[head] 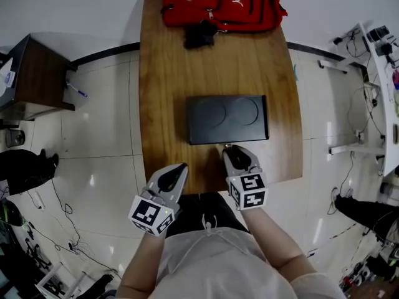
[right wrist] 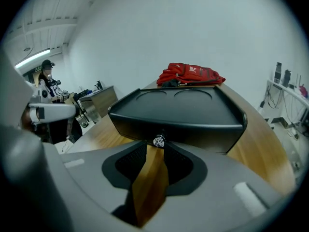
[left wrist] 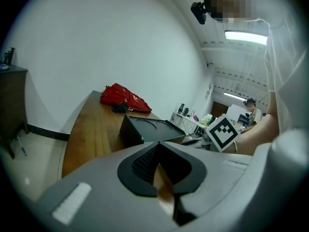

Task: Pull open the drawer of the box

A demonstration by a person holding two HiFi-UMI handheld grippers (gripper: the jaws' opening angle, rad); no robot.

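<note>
Knob point(right wrist: 158, 140) nr jaws: right gripper view only

A long wooden table point(head: 168, 73) is stretching away toward a plain white wall point(left wrist: 96, 47). Pale glossy floor tiles point(head: 100, 136) are catching soft spots of glare, and loose cables point(head: 62, 210) are trailing across them on the left. A dark cabinet point(head: 34, 73) is standing by the wall, apart from the table. Overhead a strip light point(left wrist: 245, 36) is glowing, and a cluttered white desk point(head: 385, 117) is lining the right side.
</note>
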